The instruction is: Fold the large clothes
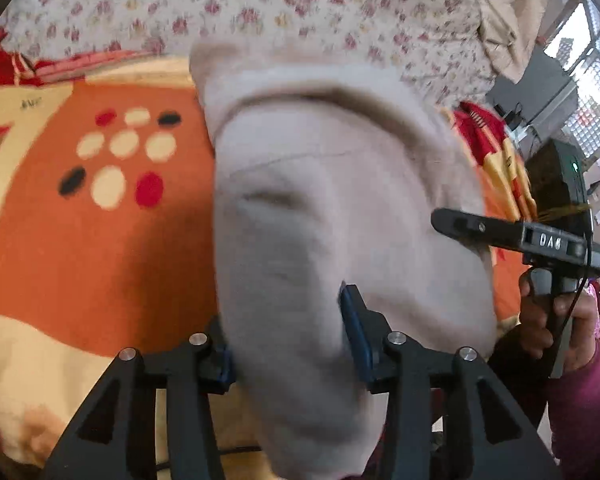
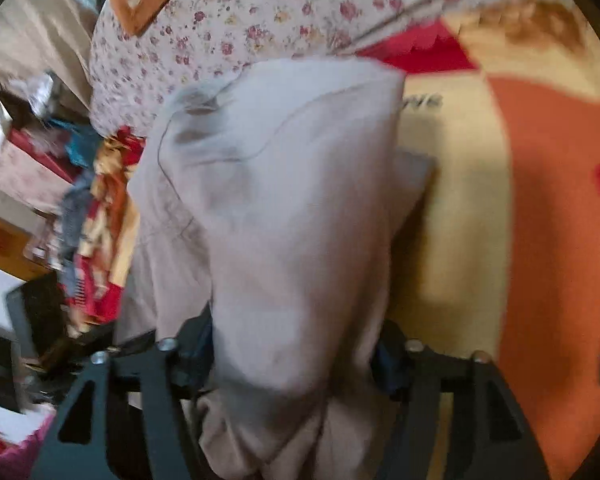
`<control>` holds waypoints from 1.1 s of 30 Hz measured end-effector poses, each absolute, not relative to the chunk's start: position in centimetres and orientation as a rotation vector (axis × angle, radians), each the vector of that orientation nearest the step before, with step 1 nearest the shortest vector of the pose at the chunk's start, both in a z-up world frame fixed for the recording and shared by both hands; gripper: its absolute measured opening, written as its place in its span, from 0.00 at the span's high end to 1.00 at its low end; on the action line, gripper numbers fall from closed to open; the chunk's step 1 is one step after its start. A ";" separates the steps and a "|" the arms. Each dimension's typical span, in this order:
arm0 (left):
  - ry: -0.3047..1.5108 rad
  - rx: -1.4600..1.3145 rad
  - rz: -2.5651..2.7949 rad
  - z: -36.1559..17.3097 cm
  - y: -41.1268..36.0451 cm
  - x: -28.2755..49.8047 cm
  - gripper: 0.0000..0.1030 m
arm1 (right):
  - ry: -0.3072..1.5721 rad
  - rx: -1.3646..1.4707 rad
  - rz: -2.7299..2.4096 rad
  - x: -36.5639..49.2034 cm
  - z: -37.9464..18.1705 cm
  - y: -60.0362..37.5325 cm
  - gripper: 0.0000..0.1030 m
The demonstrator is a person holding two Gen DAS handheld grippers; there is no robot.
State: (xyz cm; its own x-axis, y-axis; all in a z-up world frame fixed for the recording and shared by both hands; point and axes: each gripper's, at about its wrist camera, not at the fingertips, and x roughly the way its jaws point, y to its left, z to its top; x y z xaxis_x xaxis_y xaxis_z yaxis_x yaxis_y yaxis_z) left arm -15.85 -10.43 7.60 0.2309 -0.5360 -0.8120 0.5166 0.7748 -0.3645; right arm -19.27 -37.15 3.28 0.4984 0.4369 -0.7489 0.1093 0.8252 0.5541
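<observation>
Left gripper (image 1: pixel 288 344): jaws clamped on pale beige garment (image 1: pixel 332 208), which bulges forward between them above the orange blanket (image 1: pixel 80 248). Right gripper (image 2: pixel 296 356): likewise closed on the garment; seen from the left, its body reads "DAS", held level in a hand (image 1: pixel 556 320).

Left gripper (image 1: pixel 296 336) was clamped on pale cloth, its blue-padded fingers (image 1: pixel 354 320) spread apart by the bunched fabric between them. Right gripper (image 2: pixel 292 356) likewise gripped a thick fold. In the left wrist view the right hand (image 1: pixel 556 320), in a magenta sleeve, squeezed the handle, the unit pointing leftward.
</observation>
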 end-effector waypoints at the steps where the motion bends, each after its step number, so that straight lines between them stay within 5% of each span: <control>1: 1.112 -0.013 -0.728 8.2 -10.3 -15.6 0.59 | 1.032 0.539 0.186 -19.7 4.5 -37.0 0.35; 8: 1.034 -0.021 -0.667 10.5 -8.6 -11.4 0.56 | 0.825 0.431 0.192 -22.4 13.0 -37.0 0.35; 16: 1.066 -0.128 -0.614 8.3 -8.6 -8.2 0.51 | 0.836 0.248 0.246 -14.6 14.5 -30.7 0.28; 18: 1.069 -0.134 -0.626 7.4 -8.8 -9.0 0.51 | 0.876 0.189 0.252 -11.2 14.8 -29.4 0.21; 26: 1.049 -0.166 -0.627 4.9 -8.5 -10.3 0.51 | 1.158 0.000 0.315 3.1 9.3 -22.8 0.21; 27: 1.053 -0.175 -0.630 4.7 -8.3 -10.3 0.51 | 1.176 -0.021 0.309 4.0 8.0 -22.4 0.26; 28: 1.058 -0.178 -0.629 4.5 -8.2 -10.3 0.51 | 1.189 -0.044 0.274 4.5 6.6 -22.3 0.56; 29: 1.067 -0.184 -0.633 4.2 -8.1 -10.2 0.51 | 1.201 -0.028 0.271 4.8 5.7 -22.4 0.75; 33: 1.077 -0.206 -0.661 3.9 -8.1 -10.1 0.48 | 1.080 0.098 0.271 4.0 6.5 -25.0 0.86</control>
State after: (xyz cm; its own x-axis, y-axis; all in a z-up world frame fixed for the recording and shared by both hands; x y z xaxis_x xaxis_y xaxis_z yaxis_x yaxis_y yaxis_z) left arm -10.07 -8.12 3.92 0.3050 -0.5908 -0.7470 0.3979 0.7917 -0.4636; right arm 3.99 -25.02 6.52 0.4420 0.2653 -0.8569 -0.1703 0.9627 0.2102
